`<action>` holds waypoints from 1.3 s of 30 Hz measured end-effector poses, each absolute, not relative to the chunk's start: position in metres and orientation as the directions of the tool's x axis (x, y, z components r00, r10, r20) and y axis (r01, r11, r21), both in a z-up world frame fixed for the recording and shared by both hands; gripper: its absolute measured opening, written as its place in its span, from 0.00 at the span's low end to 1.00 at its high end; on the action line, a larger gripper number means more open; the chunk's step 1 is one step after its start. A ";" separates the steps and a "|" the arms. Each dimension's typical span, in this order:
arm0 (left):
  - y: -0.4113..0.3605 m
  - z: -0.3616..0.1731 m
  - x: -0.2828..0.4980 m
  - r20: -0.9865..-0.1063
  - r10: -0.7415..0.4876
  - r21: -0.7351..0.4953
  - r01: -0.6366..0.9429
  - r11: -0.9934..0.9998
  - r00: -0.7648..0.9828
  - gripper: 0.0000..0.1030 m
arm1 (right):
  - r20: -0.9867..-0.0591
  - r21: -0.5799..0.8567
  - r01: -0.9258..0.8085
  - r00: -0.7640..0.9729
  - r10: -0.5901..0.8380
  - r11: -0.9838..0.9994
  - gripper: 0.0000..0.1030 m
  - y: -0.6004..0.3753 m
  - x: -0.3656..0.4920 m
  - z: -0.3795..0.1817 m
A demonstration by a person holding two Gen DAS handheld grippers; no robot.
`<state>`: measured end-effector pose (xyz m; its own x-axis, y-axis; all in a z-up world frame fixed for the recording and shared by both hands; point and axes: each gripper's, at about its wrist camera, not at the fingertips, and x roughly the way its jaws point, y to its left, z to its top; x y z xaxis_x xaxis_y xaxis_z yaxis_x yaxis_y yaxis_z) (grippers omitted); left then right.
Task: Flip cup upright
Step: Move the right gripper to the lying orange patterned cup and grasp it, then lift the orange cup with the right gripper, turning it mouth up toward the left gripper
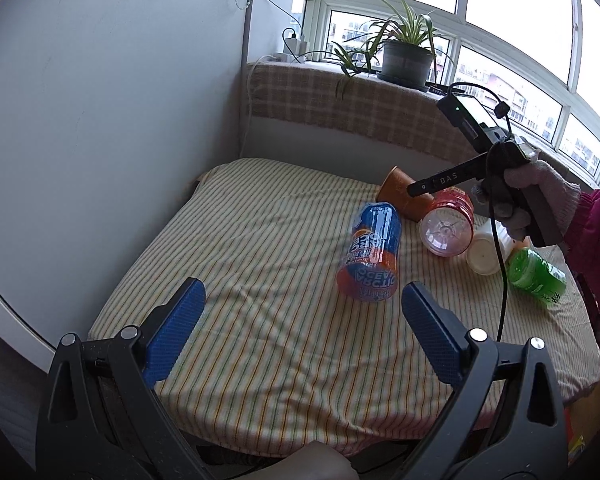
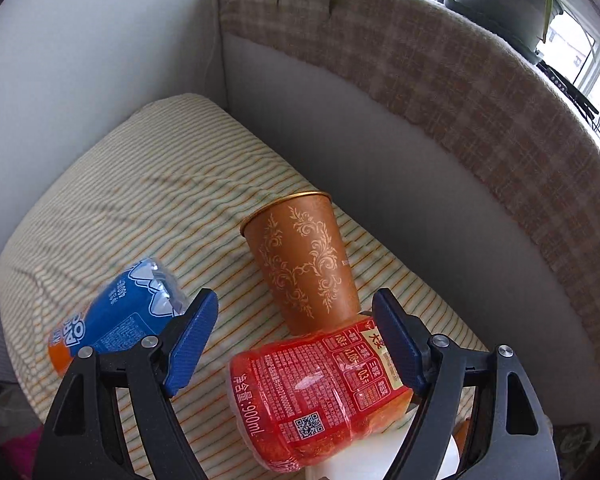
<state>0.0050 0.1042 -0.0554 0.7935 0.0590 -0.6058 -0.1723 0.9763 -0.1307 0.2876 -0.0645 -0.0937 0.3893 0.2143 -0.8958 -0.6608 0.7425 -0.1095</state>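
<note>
Copper cup (image 2: 306, 264) tilted on striped cloth (image 2: 140, 184), against red bottle (image 2: 320, 392), between open right claw (image 2: 296, 344) fingers.

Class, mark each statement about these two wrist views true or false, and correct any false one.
1. The copper cup lies tipped over on the striped cloth. True.
2. The right claw is shut on the cup. False: its jaws stand open, short of the cup.
3. The red bottle lies on its side beside the cup's base. True.
4. The left claw holds the blue bottle. False: it is open and holds nothing; the bottle lies on the cloth.
5. A potted plant stands on the sill. True.
</note>
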 end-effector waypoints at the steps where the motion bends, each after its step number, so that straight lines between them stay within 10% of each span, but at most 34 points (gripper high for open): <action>1: 0.106 -0.056 0.006 -0.607 0.062 -0.131 -0.177 0.975 0.792 0.97 | -0.904 -0.122 -0.674 0.378 0.198 0.728 0.77 -0.058 0.293 -0.097; 19: 0.128 -0.066 0.017 -0.630 0.086 -0.143 -0.224 0.964 0.772 0.97 | -0.959 -0.204 -0.730 0.282 0.015 0.652 0.77 -0.011 0.334 -0.150; 24: 0.131 -0.064 0.017 -0.623 0.094 -0.145 -0.233 0.962 0.777 0.97 | -0.959 -0.221 -0.734 0.285 -0.003 0.642 0.63 0.009 0.332 -0.162; 39: 0.129 -0.059 0.006 -0.604 0.105 -0.132 -0.228 0.965 0.790 0.97 | -0.913 -0.173 -0.700 0.377 0.153 0.693 0.62 0.016 0.295 -0.110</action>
<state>0.0065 0.1288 -0.0586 0.7905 0.1046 -0.6035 -0.2283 0.9646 -0.1318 0.2955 0.0162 -0.1103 0.3773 0.1533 -0.9133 -0.6999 0.6930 -0.1728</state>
